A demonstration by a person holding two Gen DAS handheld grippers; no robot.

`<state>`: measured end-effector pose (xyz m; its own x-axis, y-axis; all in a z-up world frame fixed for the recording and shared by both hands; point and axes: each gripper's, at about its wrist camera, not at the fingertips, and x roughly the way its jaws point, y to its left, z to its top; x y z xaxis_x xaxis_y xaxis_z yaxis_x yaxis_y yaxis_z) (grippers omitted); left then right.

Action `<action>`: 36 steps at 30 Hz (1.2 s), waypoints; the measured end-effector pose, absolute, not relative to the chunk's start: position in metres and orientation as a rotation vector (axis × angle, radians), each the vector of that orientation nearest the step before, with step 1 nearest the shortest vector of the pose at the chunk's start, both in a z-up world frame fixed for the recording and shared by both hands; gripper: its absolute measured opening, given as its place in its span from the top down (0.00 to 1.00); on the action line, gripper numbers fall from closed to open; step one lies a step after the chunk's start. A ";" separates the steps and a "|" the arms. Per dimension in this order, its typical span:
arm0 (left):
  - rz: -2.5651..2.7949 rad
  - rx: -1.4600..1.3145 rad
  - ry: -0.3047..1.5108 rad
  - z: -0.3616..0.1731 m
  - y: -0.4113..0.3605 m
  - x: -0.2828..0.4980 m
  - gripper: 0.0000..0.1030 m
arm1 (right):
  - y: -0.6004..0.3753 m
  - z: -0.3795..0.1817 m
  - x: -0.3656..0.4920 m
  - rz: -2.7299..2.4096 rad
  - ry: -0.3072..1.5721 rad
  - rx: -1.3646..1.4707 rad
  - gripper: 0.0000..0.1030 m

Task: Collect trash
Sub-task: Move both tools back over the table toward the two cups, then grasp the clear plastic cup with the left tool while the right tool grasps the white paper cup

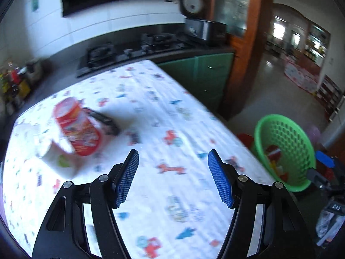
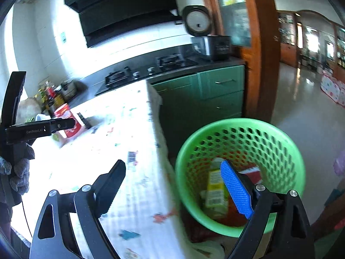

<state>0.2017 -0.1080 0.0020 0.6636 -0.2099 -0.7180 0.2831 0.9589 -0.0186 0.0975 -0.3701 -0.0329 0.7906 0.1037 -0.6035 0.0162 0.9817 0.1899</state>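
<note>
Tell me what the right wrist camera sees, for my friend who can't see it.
The open, empty right gripper hovers over a green plastic basket with holes on the floor, holding a yellow-green carton and red wrappers. Left of it stands a table with a white patterned cloth, where a red-labelled tub lies near the left gripper.

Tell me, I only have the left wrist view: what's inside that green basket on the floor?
Observer: The right wrist view looks down into the green basket. A yellow-green carton lies there, with a red package beside it.
Operator: Is the right gripper holding anything?
Observer: No. The right gripper is open and empty, one of its fingers over the basket's mouth.
Operator: Who's holding my left gripper?
Observer: A grey-gloved hand grips its handle beside the table.
</note>
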 end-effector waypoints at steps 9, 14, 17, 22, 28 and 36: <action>-0.030 0.055 0.703 0.027 -0.005 0.194 0.36 | -0.317 -0.024 0.121 0.152 0.660 0.148 0.16; 0.024 0.004 0.686 0.033 0.043 0.200 0.34 | -0.287 -0.021 0.134 0.210 0.666 0.126 0.16; 0.007 -0.033 0.698 0.030 0.066 0.212 0.22 | -0.269 -0.019 0.141 0.241 0.669 0.107 0.16; -0.059 -0.080 0.727 0.019 0.087 0.231 0.14 | -0.244 -0.018 0.151 0.276 0.676 0.076 0.16; -0.140 -0.082 0.755 0.004 0.104 0.252 0.11 | -0.224 -0.018 0.164 0.297 0.689 0.051 0.16; -0.222 -0.106 0.767 -0.008 0.123 0.275 0.09 | -0.205 -0.024 0.177 0.301 0.713 0.023 0.16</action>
